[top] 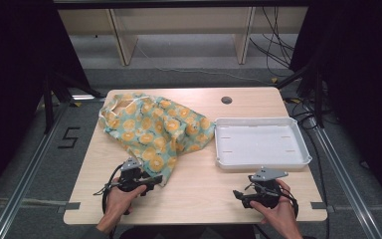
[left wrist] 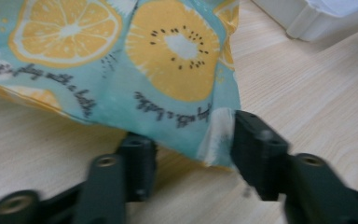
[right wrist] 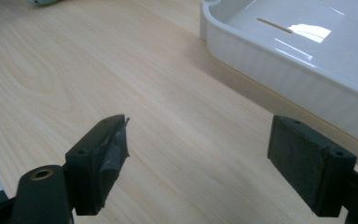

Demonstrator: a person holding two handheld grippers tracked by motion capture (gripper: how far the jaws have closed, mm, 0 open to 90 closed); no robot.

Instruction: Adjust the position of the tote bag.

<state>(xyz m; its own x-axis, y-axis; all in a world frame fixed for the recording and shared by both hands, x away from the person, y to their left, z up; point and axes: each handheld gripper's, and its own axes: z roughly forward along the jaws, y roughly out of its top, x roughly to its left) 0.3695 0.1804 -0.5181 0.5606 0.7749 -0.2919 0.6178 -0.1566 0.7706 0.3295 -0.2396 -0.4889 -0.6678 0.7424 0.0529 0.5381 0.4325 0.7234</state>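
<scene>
Overhead view first: fruit-print cloth bag (top: 154,127) spread crumpled over the left half of the surface (top: 199,194), mouth toward the far left corner, one lower corner trailing toward the near edge. Left tongs (top: 154,179) laid low and level right at that trailing corner, gripped by the left hand (top: 122,199), probably because a loose corner is the easiest place to catch thin fabric without bunching the rest. White tray (top: 261,162) empty on the right, just beside the bag's right edge yet apart from it, likely kept free as the place to receive something. Right tongs (top: 238,195) parked near the front edge in front of the tray, away from the cloth, seemingly waiting so as not to crowd the other hand. Left gripper view next: bag (left wrist: 168,60) draped down between the black jaws, left tongs (left wrist: 191,140) roughly half spread, one jaw touching the fabric's white-edged corner, the other tucked under the hem, bare wood visible between them, so no firm pinch yet; nothing truly held. Kept flat against the surface (left wrist: 307,93), presumably to slide beneath the corner. Tray (left wrist: 317,21) blurred at the top right. Right gripper view last: right tongs (right wrist: 200,154) spread wide and holding nothing, hovering over bare surface (right wrist: 74,60), aimed alongside the tray (right wrist: 279,70) wall, well placed to help once the cloth is lifted.
</scene>
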